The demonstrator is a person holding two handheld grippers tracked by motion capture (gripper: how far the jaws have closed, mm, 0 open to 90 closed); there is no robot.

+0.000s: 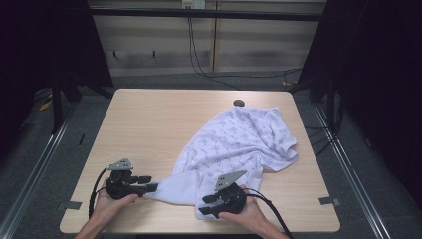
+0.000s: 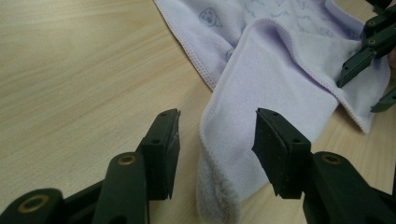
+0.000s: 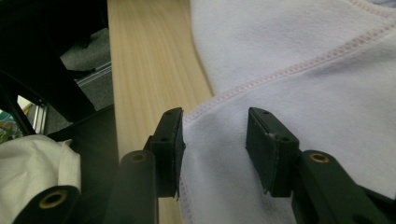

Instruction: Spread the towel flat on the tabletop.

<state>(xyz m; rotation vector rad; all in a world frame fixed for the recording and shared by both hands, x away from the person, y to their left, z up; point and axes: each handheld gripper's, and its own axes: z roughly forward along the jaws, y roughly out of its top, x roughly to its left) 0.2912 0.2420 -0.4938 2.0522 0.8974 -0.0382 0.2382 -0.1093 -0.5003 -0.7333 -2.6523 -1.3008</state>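
**Both grippers stood open at the near edge of a white cloth**

A white cloth (image 1: 234, 144) with a small printed pattern lay rumpled on the right half of a light wooden table (image 1: 149, 124), reaching from near the far edge down to the near edge. Its near part was folded over, so that the plain underside showed.

The left gripper (image 1: 149, 185) lay low over the table at the cloth's near-left tip, pointing to the right. In the left gripper view its jaws stood apart, with a folded corner of the cloth (image 2: 261, 93) lying between them; the pads (image 2: 275, 149) did not press on it.

The right gripper (image 1: 209, 205) rested over the near edge of the cloth, pointing left, held by the person's right hand (image 1: 249, 219). In the right gripper view its jaws stood apart over the stitched hem of the cloth (image 3: 303, 84), one pad (image 3: 170, 149) at the hem's edge beside bare table, neither pad gripping.

A small dark round thing (image 1: 239, 103) lay near the table's far edge, just beyond the cloth.
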